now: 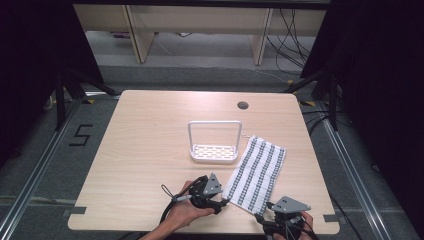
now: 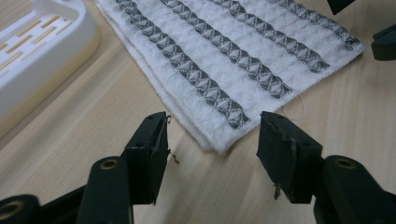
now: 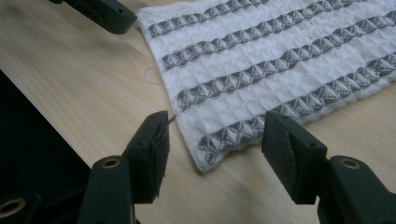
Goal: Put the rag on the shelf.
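I am holding my left gripper [image 1: 220, 201] low over the near part of the table [image 1: 140, 150], its jaws standing apart with nothing pinched; the near left corner of the striped towel [image 1: 257, 172] is lying between them, not yet gripped; in the left gripper view that corner [image 2: 219, 144] is sitting just ahead of the pads. I am keeping my right gripper [image 1: 260, 218] at the table's near right edge, its jaws also parted and gripping nothing, framing the towel's near right corner [image 3: 205, 161]. The towel is lying flat right of centre, running from near to far; a white rack [image 1: 214, 145] is standing just to its left. I judge the work barely begun: both corners are lined up, the pinching and whatever follows are left.
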Demonstrator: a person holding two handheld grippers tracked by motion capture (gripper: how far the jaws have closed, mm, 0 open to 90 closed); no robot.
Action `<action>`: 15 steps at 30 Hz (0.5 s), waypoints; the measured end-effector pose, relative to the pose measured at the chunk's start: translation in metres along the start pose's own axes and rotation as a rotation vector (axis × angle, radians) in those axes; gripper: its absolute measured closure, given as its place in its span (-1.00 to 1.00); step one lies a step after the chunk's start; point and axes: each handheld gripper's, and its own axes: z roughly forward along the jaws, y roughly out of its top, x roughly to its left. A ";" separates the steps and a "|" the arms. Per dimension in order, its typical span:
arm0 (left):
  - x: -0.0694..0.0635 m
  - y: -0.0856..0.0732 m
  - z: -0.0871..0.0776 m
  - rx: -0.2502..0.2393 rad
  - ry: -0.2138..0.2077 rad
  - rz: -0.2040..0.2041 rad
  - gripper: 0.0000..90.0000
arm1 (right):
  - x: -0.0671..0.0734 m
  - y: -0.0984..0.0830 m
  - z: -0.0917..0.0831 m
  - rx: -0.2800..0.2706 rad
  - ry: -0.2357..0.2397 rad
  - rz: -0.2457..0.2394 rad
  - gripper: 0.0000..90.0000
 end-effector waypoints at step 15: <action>-0.002 0.008 0.015 0.025 -0.020 0.031 0.31 | -0.003 0.003 0.007 0.027 -0.012 -0.024 0.07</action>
